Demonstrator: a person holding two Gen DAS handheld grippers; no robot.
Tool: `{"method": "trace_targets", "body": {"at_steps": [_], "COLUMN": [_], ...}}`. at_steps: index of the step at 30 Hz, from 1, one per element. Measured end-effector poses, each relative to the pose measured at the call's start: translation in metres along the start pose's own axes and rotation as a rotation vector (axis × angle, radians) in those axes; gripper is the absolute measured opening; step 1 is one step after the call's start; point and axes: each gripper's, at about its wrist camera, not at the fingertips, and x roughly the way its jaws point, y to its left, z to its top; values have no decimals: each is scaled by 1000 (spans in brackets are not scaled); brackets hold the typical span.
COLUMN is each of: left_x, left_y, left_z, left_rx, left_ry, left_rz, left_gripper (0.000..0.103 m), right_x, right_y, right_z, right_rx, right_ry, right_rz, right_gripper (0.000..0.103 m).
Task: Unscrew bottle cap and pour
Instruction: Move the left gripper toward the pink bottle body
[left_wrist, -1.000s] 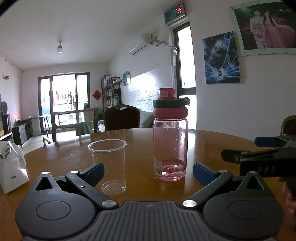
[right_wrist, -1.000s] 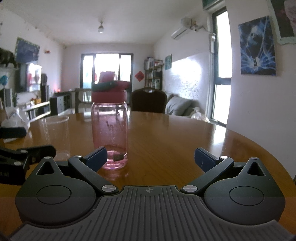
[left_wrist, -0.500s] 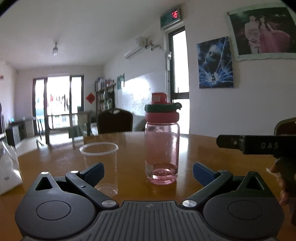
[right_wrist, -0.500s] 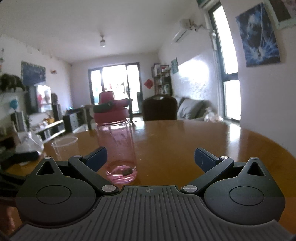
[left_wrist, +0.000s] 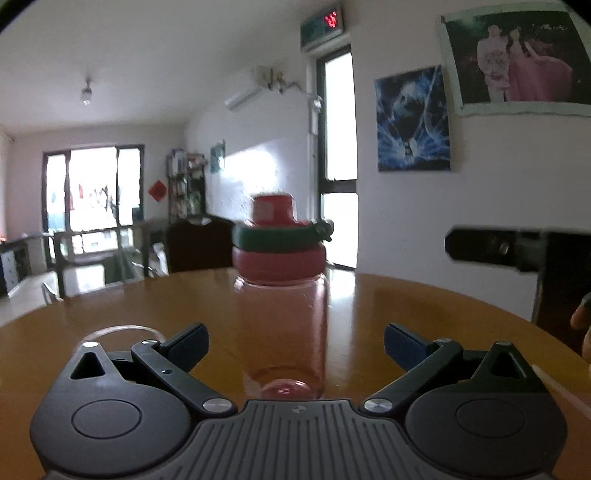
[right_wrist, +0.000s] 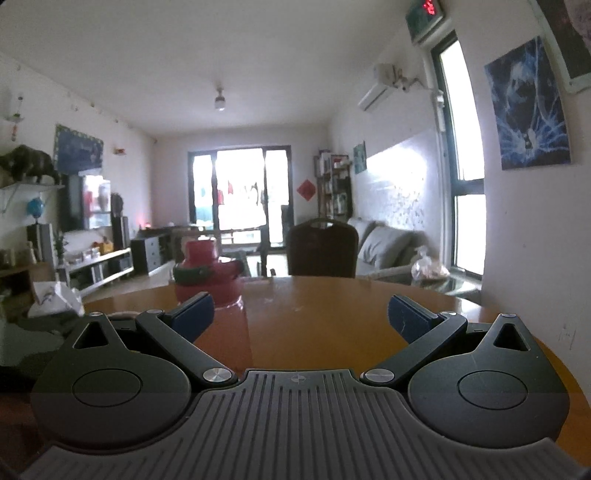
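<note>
A clear pink bottle (left_wrist: 282, 332) with a red cap (left_wrist: 275, 210) and a green band stands upright on the wooden table (left_wrist: 406, 306). My left gripper (left_wrist: 295, 341) is open, and the bottle's body stands between its blue fingertips without touching them. Only the rim of the clear plastic cup (left_wrist: 118, 330) shows, behind the left finger. My right gripper (right_wrist: 301, 317) is open and empty, raised near cap height. In its view the bottle cap (right_wrist: 201, 266) sits to the left, partly behind the left fingertip. The right gripper also shows at the right edge of the left wrist view.
A dark chair (right_wrist: 323, 247) stands at the table's far side. A white bag (right_wrist: 55, 299) lies at the table's left. A hand (left_wrist: 583, 325) shows at the right edge. The wall with posters is close on the right.
My left gripper has moved in so the bottle now stands between its fingers, and the cup has slid behind the left finger. My right gripper has risen to cap height.
</note>
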Motion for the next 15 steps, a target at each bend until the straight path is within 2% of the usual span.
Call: {"method": "trace_targets", "body": {"at_steps": [4, 10, 15], "left_x": [23, 42, 53], "left_y": [1, 13, 13], "left_z": [-2, -6, 0], "left_rx": [0, -49, -58], "left_ry": [6, -44, -21], "left_rz": [32, 61, 74], "left_gripper": [101, 102, 100], "right_x": [5, 13, 21], "right_y": [-4, -11, -14], "right_z": [-1, -4, -8], "right_rx": [43, 74, 83], "right_ry": [-11, -11, 15], "right_rz": [4, 0, 2], "right_gripper": [103, 103, 103]}}
